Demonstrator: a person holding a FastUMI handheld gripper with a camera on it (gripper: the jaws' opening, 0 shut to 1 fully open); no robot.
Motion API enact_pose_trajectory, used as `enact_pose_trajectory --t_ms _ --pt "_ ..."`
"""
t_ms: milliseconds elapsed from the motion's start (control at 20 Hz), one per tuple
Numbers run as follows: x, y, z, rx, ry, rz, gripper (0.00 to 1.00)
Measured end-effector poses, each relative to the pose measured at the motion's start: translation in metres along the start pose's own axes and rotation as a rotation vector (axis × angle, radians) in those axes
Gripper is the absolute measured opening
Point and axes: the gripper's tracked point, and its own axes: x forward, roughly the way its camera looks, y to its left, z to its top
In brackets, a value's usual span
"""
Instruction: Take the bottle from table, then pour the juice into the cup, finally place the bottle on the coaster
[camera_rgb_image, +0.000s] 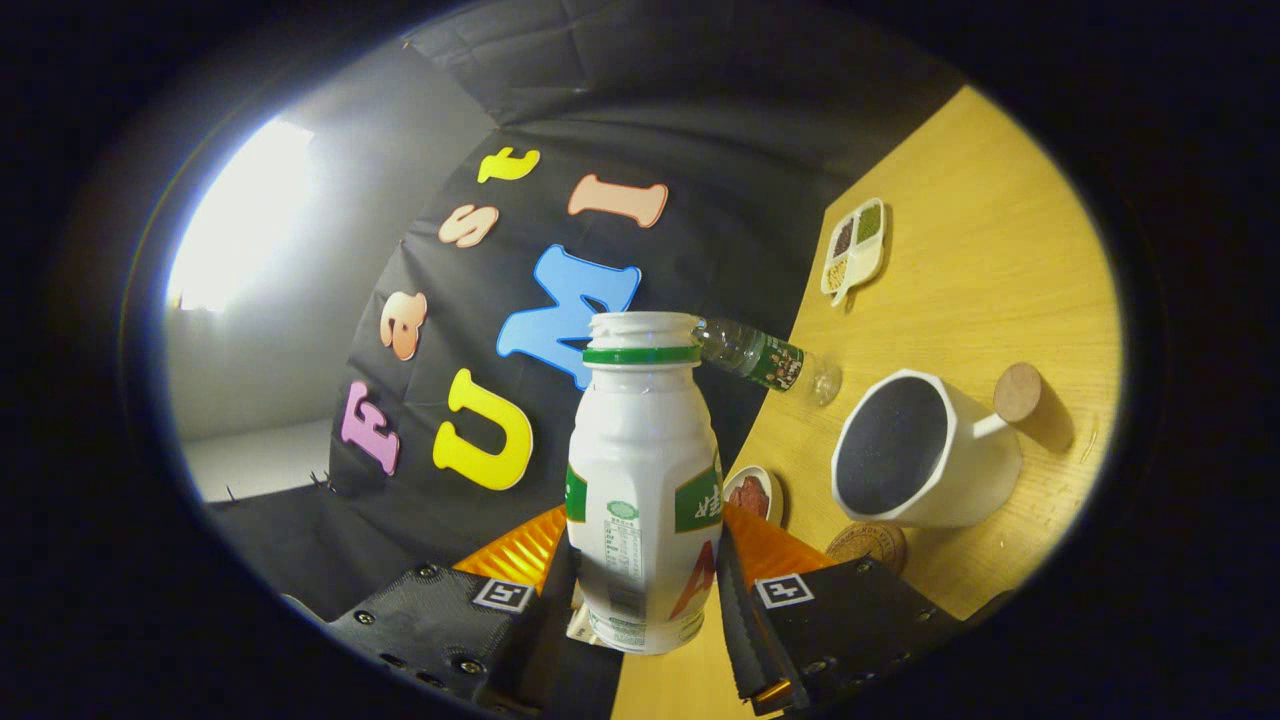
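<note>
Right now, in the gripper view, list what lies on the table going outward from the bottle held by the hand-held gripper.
White bottle clamped between the hand-held gripper fingers → small dish → cork coaster → white cup → cork-topped stopper.

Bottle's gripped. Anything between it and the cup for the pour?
Nothing visible. The jaws hold the bottle, its cap off and its mouth open. The cup stands just beyond with open table between them. The coaster lies at the cup's base; the small dish sits off the path.
</note>
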Motion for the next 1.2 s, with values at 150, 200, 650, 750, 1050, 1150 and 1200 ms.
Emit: enact_pose_trajectory --t_ms 150,200,650,750,1050,1150,1200 --pt "0.001 0.006 0.000 -0.202 0.016 -0.031 0.66" --pt "-0.001 0.011 0.001 -0.240 0.017 -0.032 0.66" --pt "0.002 0.031 0.002 -0.619 0.040 -0.101 0.66" --pt "0.003 0.028 0.001 -0.687 0.050 -0.117 0.66" --pt "0.008 0.025 -0.006 -0.880 0.076 -0.158 0.66" --pt "0.015 0.022 -0.006 -0.924 0.093 -0.162 0.66" --pt "0.017 0.020 -0.006 -0.937 0.095 -0.161 0.66"
